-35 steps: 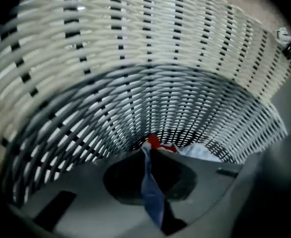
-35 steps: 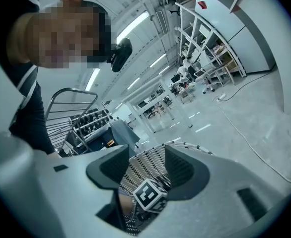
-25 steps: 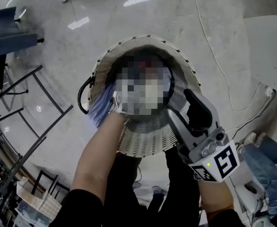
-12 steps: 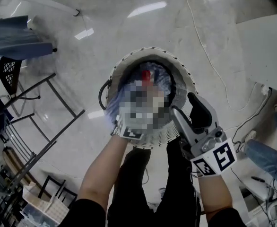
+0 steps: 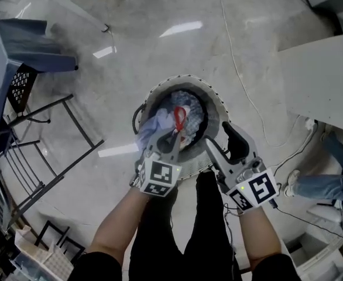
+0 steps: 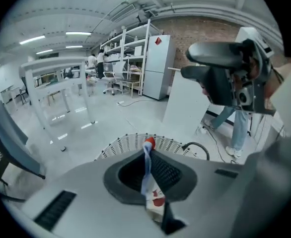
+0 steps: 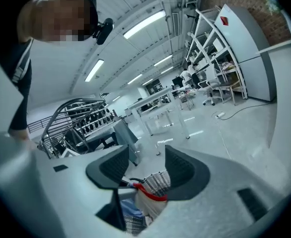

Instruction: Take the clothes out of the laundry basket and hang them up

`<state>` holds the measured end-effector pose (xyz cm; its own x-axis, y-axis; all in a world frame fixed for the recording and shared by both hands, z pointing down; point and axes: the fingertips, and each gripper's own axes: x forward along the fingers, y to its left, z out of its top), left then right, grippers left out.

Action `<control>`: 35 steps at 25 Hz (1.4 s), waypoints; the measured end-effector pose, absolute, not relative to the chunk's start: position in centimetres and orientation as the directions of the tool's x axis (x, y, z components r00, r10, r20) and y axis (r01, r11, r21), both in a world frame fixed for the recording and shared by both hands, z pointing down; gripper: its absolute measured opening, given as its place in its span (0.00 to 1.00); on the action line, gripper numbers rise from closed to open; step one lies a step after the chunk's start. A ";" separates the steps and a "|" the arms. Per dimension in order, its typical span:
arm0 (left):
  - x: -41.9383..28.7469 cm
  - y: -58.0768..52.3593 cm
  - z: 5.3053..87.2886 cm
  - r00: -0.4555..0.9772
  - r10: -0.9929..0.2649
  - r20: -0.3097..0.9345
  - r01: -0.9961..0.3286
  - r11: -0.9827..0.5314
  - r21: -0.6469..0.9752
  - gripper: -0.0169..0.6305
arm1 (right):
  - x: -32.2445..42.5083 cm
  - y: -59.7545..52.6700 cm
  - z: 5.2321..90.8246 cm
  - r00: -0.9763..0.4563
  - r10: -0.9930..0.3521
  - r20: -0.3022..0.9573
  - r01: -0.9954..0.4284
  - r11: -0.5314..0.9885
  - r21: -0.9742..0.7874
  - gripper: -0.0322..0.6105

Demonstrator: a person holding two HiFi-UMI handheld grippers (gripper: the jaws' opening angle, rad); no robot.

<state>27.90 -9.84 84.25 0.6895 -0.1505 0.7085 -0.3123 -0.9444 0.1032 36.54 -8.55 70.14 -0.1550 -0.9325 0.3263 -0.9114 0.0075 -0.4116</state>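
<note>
Head view, task barely begun: left gripper [image 5: 173,135] clamped shut on a red-trimmed pale garment [image 5: 179,119] over the laundry basket [image 5: 220,107] at 12 o'clock of it, right gripper [image 5: 219,136] spread empty at 3 o'clock; other clothes [image 5: 150,129] apparently still inside, nothing yet hung.

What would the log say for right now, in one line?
left claw: shut on cloth | right claw: open, empty | cloth: above basket | hung up: not yet

bright ceiling strips [image 7: 143,25], glare on floor [image 5: 181,28], fisheye-warped edges
</note>
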 end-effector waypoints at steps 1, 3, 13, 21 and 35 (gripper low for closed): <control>27.5 -9.9 82.8 0.698 -0.160 0.698 -0.313 -0.945 0.097 0.06 | 36.3 -8.5 69.3 -0.160 -0.930 0.331 -0.916 0.014 -0.402 0.42; 26.7 -10.0 79.6 0.716 -0.185 0.674 -0.328 -0.941 0.090 0.06 | 35.8 -8.2 67.6 -0.169 -0.926 0.338 -0.921 0.026 -0.389 0.42; 25.0 -12.3 63.1 0.796 -0.273 0.540 -0.322 -0.947 -0.003 0.06 | 32.4 -8.5 59.8 -0.260 -0.900 0.350 -0.928 0.133 -0.347 0.43; 22.1 -13.3 51.6 0.844 -0.340 0.414 -0.344 -0.936 -0.067 0.06 | 30.2 -10.6 55.1 -0.327 -0.881 0.341 -0.929 0.234 -0.285 0.43; 15.1 -10.5 30.9 0.907 -0.336 0.254 -0.249 -0.914 -0.320 0.06 | 22.5 -10.6 47.9 -0.507 -0.800 0.321 -0.858 0.433 -0.276 0.43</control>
